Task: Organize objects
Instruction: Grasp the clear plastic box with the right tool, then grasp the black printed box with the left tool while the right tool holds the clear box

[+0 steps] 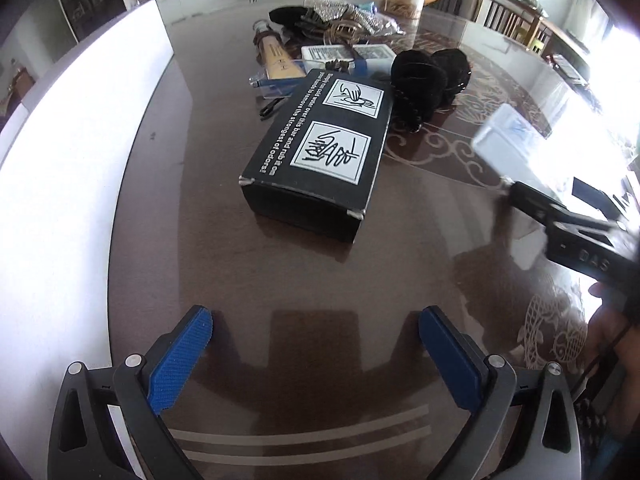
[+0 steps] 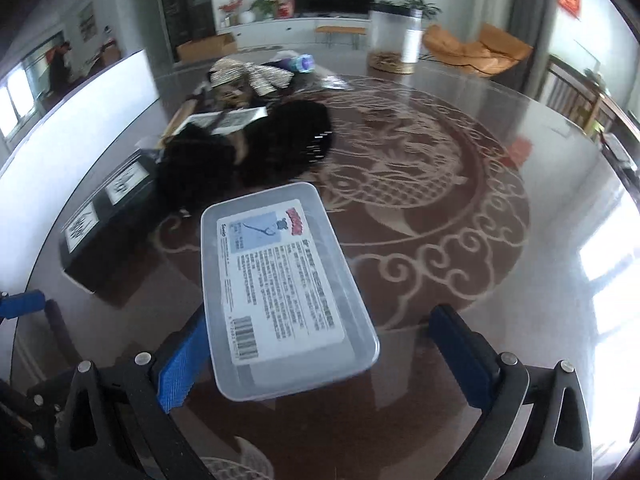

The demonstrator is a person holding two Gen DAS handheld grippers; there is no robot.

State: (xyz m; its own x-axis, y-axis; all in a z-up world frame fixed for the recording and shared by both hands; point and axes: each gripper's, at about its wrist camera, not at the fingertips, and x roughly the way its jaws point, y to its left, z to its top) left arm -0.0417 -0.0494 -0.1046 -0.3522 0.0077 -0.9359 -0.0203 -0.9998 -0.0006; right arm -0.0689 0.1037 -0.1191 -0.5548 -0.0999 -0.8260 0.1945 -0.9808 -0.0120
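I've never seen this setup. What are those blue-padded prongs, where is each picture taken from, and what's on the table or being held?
There is no robot. A person carries a two-fingered hand-held gripper in each hand, each with a camera looking along its blue-padded fingers. One picture looks out from the left hand-held gripper, which is open and empty. The other looks out from the right hand-held gripper. On the glass-topped table lie a black printed box, black fluffy accessories and assorted clutter. A clear plastic box sits between the right fingers, but the jaws look open, so it isn't clearly gripped.
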